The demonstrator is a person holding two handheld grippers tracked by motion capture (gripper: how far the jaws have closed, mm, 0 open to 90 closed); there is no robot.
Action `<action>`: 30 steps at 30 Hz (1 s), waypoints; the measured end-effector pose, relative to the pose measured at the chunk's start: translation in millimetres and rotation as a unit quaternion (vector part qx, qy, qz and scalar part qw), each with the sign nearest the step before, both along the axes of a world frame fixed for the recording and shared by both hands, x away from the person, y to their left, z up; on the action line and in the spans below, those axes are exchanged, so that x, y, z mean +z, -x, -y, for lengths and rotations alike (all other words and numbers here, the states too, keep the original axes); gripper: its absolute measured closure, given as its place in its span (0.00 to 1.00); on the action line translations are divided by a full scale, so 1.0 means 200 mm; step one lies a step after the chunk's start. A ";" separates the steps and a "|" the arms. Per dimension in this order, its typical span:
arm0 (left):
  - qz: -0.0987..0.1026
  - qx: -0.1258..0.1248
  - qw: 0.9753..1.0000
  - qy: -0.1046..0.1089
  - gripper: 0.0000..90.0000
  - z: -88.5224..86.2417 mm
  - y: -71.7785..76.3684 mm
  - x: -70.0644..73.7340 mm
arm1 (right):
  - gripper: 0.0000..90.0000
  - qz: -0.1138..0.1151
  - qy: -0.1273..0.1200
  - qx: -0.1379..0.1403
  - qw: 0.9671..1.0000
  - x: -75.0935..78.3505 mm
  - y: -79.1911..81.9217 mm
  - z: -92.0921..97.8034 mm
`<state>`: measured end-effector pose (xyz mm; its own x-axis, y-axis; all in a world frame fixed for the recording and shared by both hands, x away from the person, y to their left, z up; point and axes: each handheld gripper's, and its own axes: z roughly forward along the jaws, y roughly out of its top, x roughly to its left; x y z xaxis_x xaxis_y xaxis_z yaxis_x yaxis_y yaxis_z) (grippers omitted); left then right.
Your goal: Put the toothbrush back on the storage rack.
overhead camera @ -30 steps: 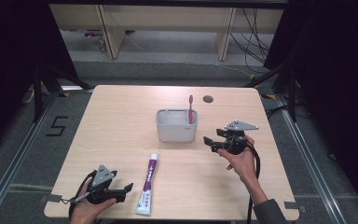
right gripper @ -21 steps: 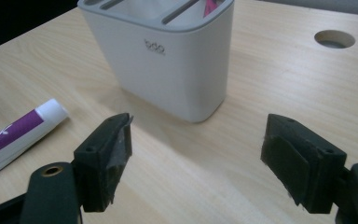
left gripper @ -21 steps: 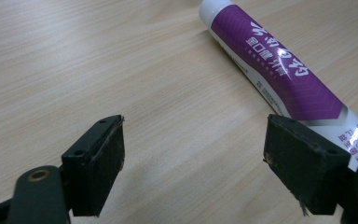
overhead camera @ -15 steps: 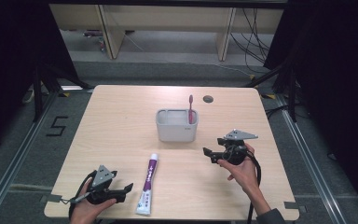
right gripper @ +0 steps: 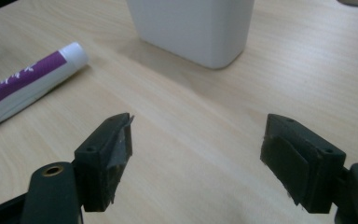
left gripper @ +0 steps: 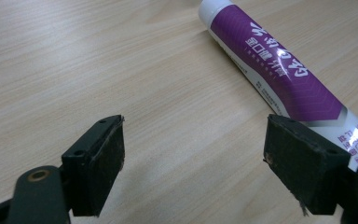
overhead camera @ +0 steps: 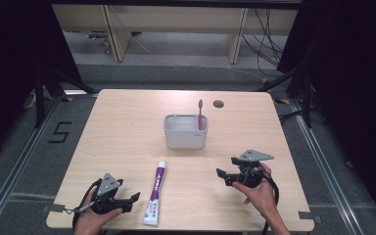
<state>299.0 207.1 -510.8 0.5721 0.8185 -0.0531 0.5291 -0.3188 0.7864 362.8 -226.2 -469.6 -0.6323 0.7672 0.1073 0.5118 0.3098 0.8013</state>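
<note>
Toothbrush stowed, toothpaste not yet lifted.
High view: toothbrush (overhead camera: 200, 113) stands in holder (overhead camera: 185, 138) at centre; toothpaste tube (overhead camera: 155, 192) lies lower centre. Left gripper view: left gripper (left gripper: 193, 156) spread wide, empty, tube at upper right. Right gripper view: right gripper (right gripper: 196, 149) likewise wide, nothing held, holder at top.

- The left gripper (overhead camera: 132, 199) is matte black, topped by a grey three-cornered plate, with a black cable looping from its rear.
- The right gripper (overhead camera: 227, 173) has the same black frame, grey plate and trailing black cable.
- Both end in blocky black jaws with small screw holes, brass-coloured pivot rivets and frayed pad edges.
- Both forearms are bare.
</note>
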 end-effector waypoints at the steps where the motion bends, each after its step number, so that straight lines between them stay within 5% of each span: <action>1: 0.000 -0.001 1.000 0.001 0.22 0.00 0.00 0.00 | 0.28 0.000 0.000 0.000 1.000 0.00 0.00 0.00; 7: 0.000 0.002 1.000 0.016 0.22 0.01 0.00 0.00 | 0.28 -0.007 0.001 0.006 1.000 -0.04 0.06 0.02; 10: -0.005 -0.008 1.000 0.006 0.22 0.00 0.00 0.00 | 0.28 -0.016 -0.009 0.005 1.000 -0.04 0.09 0.03; 12: -0.001 -0.003 1.000 0.024 0.22 0.02 0.00 0.00 | 0.28 -0.014 0.000 0.002 1.000 -0.04 0.11 0.04; 16: -0.008 -0.013 1.000 0.005 0.22 0.01 0.00 0.00 | 0.28 -0.005 0.010 0.006 1.000 -0.05 0.12 0.06; 18: -0.005 -0.005 1.000 0.022 0.22 0.03 0.00 0.00 | 0.28 -0.012 0.005 0.009 1.000 -0.05 0.14 0.07; 19: -0.009 -0.014 1.000 0.006 0.22 0.02 0.00 0.00 | 0.28 -0.026 -0.002 -0.004 1.000 -0.05 0.16 0.07; 21: -0.007 -0.005 1.000 0.021 0.22 0.03 0.00 -0.01 | 0.27 -0.018 -0.002 0.004 1.000 -0.06 0.16 0.09; 30: -0.007 -0.015 1.000 0.007 0.20 0.02 -0.01 0.00 | 0.19 -0.027 -0.010 0.005 1.000 -0.08 0.22 0.11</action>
